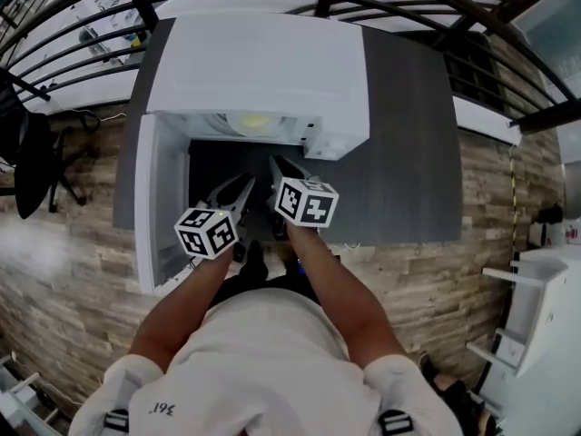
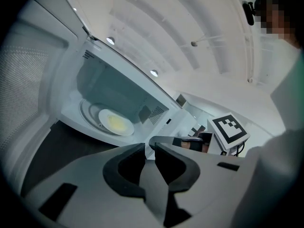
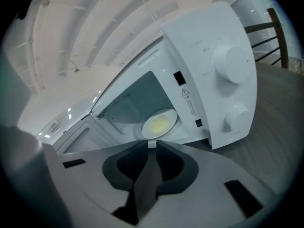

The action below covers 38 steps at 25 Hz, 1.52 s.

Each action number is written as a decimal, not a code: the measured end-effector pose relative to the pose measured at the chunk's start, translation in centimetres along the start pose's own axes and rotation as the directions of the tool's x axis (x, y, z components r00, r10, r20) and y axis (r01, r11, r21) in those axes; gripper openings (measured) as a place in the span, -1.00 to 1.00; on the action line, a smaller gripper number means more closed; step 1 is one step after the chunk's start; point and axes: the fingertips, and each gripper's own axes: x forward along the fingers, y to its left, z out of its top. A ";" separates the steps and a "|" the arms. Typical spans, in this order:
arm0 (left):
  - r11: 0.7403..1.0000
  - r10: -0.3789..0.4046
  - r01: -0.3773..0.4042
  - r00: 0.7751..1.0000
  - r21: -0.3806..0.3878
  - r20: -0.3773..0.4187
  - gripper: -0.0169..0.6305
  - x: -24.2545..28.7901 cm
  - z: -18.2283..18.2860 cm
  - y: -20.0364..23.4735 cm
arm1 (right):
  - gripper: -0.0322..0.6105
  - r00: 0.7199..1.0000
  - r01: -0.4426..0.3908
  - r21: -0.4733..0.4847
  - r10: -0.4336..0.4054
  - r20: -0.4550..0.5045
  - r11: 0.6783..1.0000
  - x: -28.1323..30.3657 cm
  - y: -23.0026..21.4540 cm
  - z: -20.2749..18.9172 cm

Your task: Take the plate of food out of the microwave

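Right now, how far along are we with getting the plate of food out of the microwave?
Done: the white microwave has its door swung wide open. In hand: the left gripper and the right gripper hover in front of the opening, fingers slightly apart with nothing between them. Left: the round white plate of yellow food sits inside, untouched. It has to be gripped and drawn out.

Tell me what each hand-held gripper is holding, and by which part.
Nothing. The left hand-held gripper and right hand-held gripper are both empty; the plate sits inside the open microwave.
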 end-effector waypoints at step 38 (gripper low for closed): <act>1.000 0.001 -0.004 0.993 -0.022 -0.117 -0.80 -0.1 -0.5 5.9 | -0.68 0.983 0.124 0.418 -0.170 0.074 0.900 10.2 -4.2 2.5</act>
